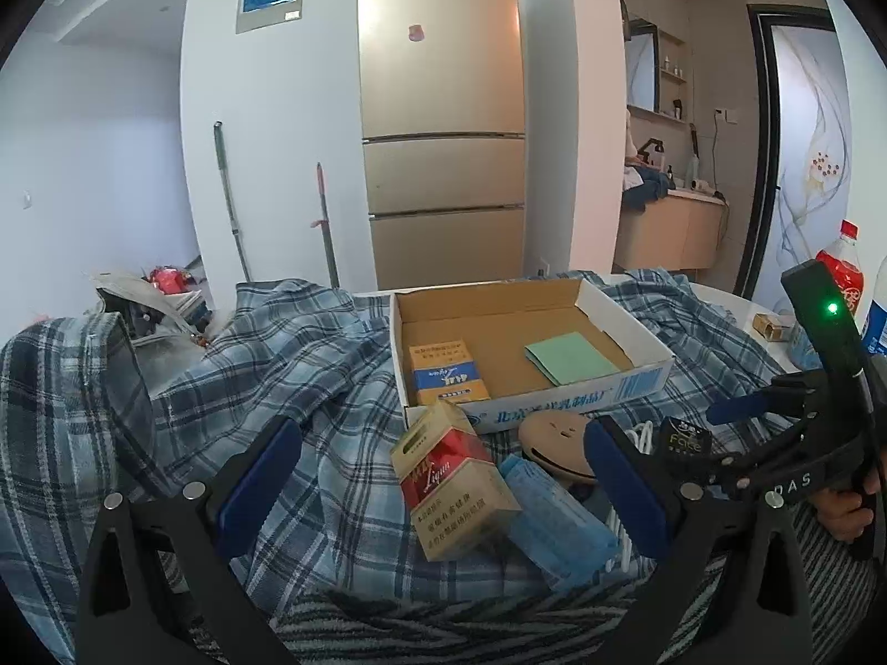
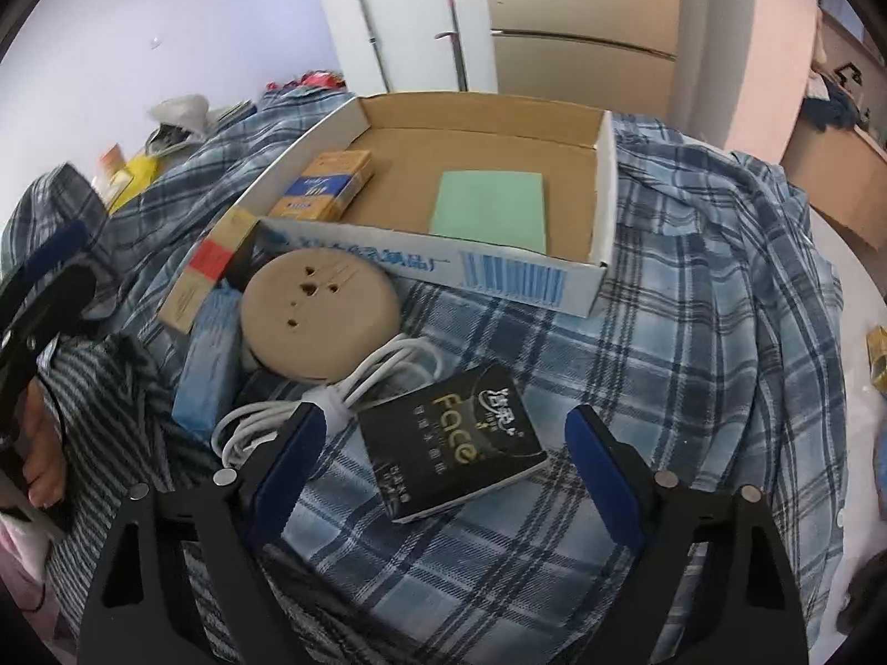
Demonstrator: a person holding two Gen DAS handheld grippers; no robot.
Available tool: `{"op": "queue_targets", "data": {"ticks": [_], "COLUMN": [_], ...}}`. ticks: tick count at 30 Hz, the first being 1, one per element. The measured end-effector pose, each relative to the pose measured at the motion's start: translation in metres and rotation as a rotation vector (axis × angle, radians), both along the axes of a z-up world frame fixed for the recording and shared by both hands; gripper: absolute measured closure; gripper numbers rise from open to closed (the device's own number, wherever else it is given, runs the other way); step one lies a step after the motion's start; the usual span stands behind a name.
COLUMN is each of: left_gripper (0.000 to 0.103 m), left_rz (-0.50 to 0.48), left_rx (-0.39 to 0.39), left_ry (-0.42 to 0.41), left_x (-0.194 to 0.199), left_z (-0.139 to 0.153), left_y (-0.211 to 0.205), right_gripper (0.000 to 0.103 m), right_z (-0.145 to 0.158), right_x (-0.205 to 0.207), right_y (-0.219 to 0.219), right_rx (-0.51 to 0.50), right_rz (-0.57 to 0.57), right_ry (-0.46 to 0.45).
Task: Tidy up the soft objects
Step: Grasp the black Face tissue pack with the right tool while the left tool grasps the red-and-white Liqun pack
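Note:
A cardboard tray [image 1: 637, 382] [image 2: 499, 271] sits on a blue plaid shirt [image 1: 310, 366] [image 2: 693, 299]. Inside lie an orange-blue packet [image 1: 446, 371] [image 2: 327, 185] and a green cloth [image 1: 571, 357] [image 2: 490, 210]. In front of the tray lie a red-gold pack [image 1: 454, 482] [image 2: 208, 271], a blue tissue pack [image 1: 554, 521] [image 2: 208, 366], a tan round disc [image 1: 557, 443] [image 2: 321, 321], a white cable [image 2: 332, 404] and a black "Face" tissue pack [image 2: 452, 440] [image 1: 684, 438]. My left gripper [image 1: 443, 493] is open around the red-gold pack. My right gripper [image 2: 443, 454] is open around the black pack.
A gold fridge [image 1: 443, 138] and two mop handles [image 1: 227, 194] stand behind. Bottles [image 1: 842, 271] stand at the right. A striped cloth [image 1: 421, 626] lies under the front. Clutter [image 2: 133, 166] lies at the left.

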State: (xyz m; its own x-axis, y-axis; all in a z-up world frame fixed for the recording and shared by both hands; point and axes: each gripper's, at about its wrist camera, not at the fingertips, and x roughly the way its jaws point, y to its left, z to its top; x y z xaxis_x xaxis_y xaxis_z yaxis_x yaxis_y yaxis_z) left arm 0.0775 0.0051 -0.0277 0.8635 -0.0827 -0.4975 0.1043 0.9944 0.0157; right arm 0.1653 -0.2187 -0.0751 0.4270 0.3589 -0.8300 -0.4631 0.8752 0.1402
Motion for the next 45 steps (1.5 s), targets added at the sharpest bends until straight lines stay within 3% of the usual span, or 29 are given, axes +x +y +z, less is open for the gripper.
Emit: {"op": "queue_targets", "data": {"ticks": [3,7,13,22,30,32,37,41,45], "left_gripper": [0.000,0.000,0.000,0.000,0.000,0.000,0.000,0.000,0.000], "left_rz": [0.000,-0.008,-0.024,-0.005,-0.006,-0.005,0.003,0.014,0.037], "left_rx": [0.006,0.028,0.071,0.044,0.048,0.046,0.029,0.012,0.006], "left_ry": [-0.004,-0.017,-0.021,0.003,0.005,0.011,0.044,0.065,0.079], "left_x": [0.000,-0.003,-0.004,0.001,0.001,0.001,0.007,0.010,0.013], "left_z": [0.000,0.000,-0.002,-0.004,-0.004,-0.005,-0.008,-0.010,-0.011], "left_y": [-0.001,-0.005,-0.014,-0.008,-0.009,-0.009,-0.005,0.000,0.003], "right_gripper": [0.015,0.015,0.015,0.015,0.015,0.019,0.039,0.040,0.040], "right_z": [-0.002,0.000,-0.007,-0.004,-0.003,-0.006,-0.016,-0.010,0.004], "right_x": [-0.002,-0.001,0.007,-0.012,0.009,0.011,0.009,0.002,-0.005], "right_y": [0.007,0.006,0.004,0.020,0.014,0.014,0.022,0.021,0.009], "right_rx": [-0.020,-0.042,-0.043,-0.091,-0.132,-0.123,-0.170,-0.177,-0.119], "right_rz": [0.030,-0.013,-0.015,0.117,0.027,0.047,0.093,0.076,0.028], "right_ry": [0.000,-0.028,0.034,0.020,-0.036,-0.006,0.022,-0.029,-0.110]}}
